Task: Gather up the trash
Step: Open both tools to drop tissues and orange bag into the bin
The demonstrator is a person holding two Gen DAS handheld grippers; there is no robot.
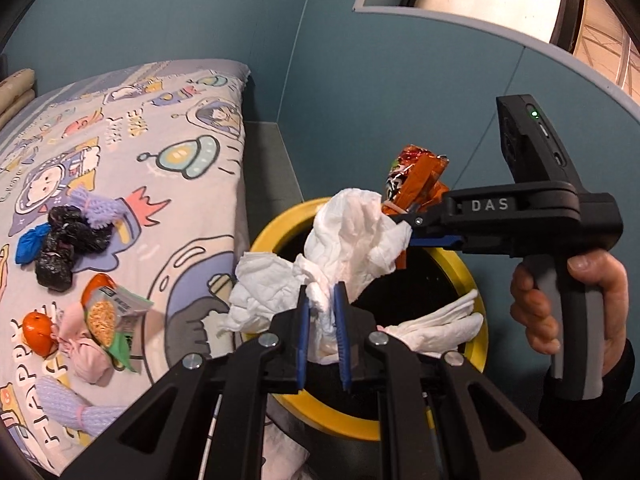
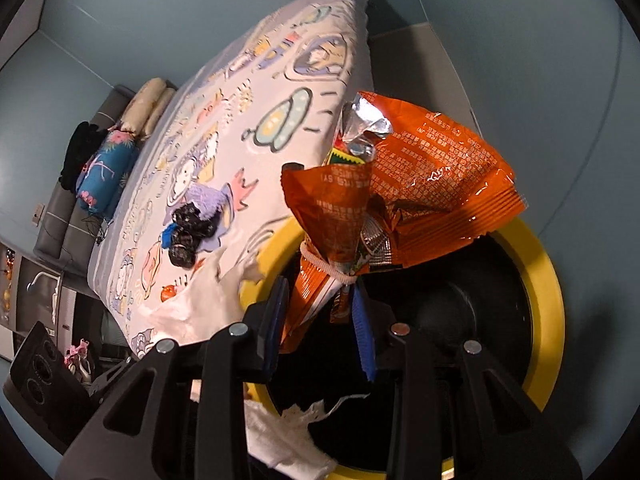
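Note:
My left gripper [image 1: 323, 300] is shut on a crumpled white tissue [image 1: 344, 240] and holds it over the yellow-rimmed black bin [image 1: 276, 228]. My right gripper [image 2: 320, 300] is shut on an orange snack wrapper [image 2: 424, 184] tied with a rubber band, also above the bin [image 2: 548, 280]. In the left wrist view the right gripper [image 1: 404, 232] comes in from the right with the wrapper [image 1: 416, 176] sticking up behind the tissue. Another white tissue [image 1: 436, 324] lies on the bin's rim.
A bed with a cartoon-print sheet [image 1: 168, 128] lies to the left of the bin. On it are black bags [image 1: 68, 240], a blue scrap [image 1: 28, 244], purple socks [image 1: 100, 208], pink socks [image 1: 84, 340], a noodle packet [image 1: 108, 312] and an orange [image 1: 38, 332]. Blue walls stand behind.

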